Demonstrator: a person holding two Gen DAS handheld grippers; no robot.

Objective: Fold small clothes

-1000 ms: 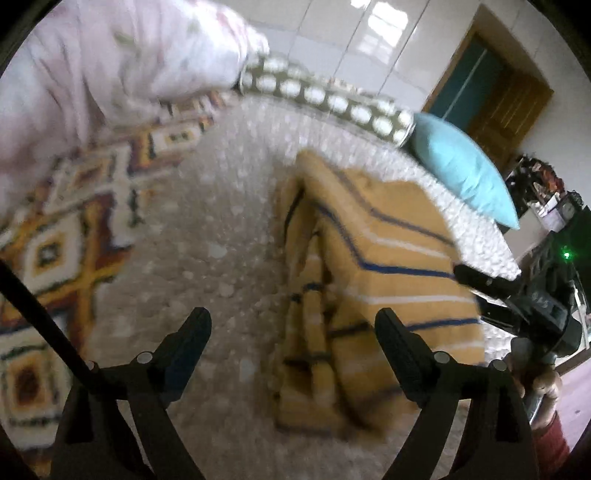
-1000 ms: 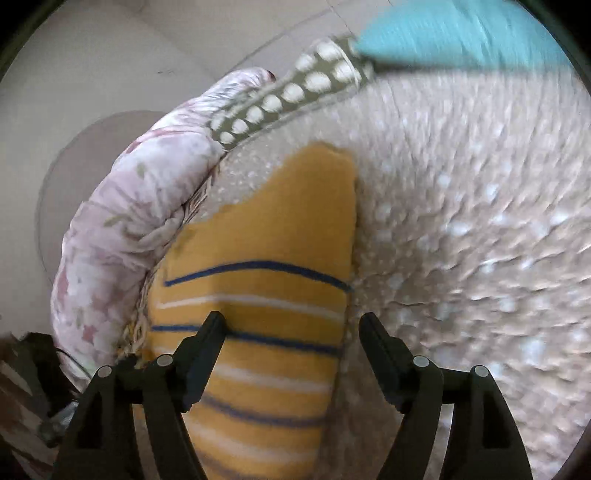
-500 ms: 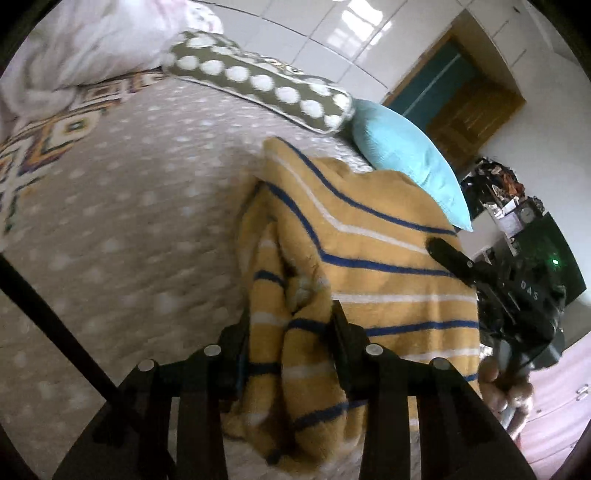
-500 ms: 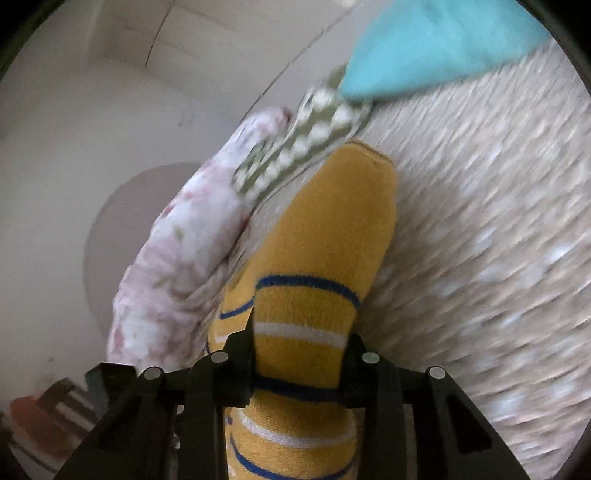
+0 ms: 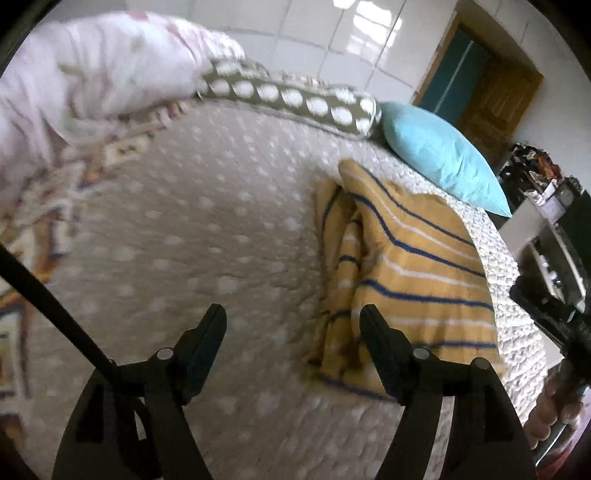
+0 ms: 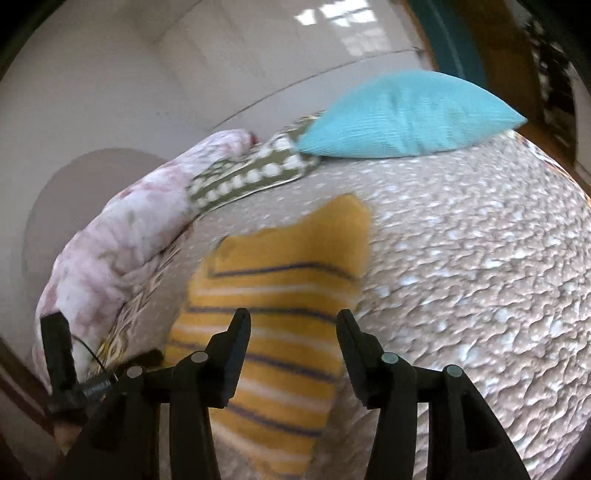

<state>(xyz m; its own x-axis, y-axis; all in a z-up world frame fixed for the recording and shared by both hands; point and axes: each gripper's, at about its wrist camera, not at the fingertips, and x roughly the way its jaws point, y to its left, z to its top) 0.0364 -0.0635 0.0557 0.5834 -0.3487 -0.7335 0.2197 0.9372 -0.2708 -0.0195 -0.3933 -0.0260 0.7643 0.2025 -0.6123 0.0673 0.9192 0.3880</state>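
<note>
Left tool (image 5: 291, 325) view alone shows sweater's (image 5: 406, 273) bunched sleeve.

We see both views in soft daylight, fairly bright, with window glare reflected on the glossy wall tiles (image 5: 364, 27) in the left wrist view and again on the wall (image 6: 343, 22) in the right. Shadows on the dotted bedspread (image 5: 207, 221) are faint. Fisheye bending curves the bed and darkens the corners. Motion blur smears the patterned blanket (image 5: 48, 206) at left and the striped yellow garment (image 6: 273, 295) in the right wrist view.
</note>
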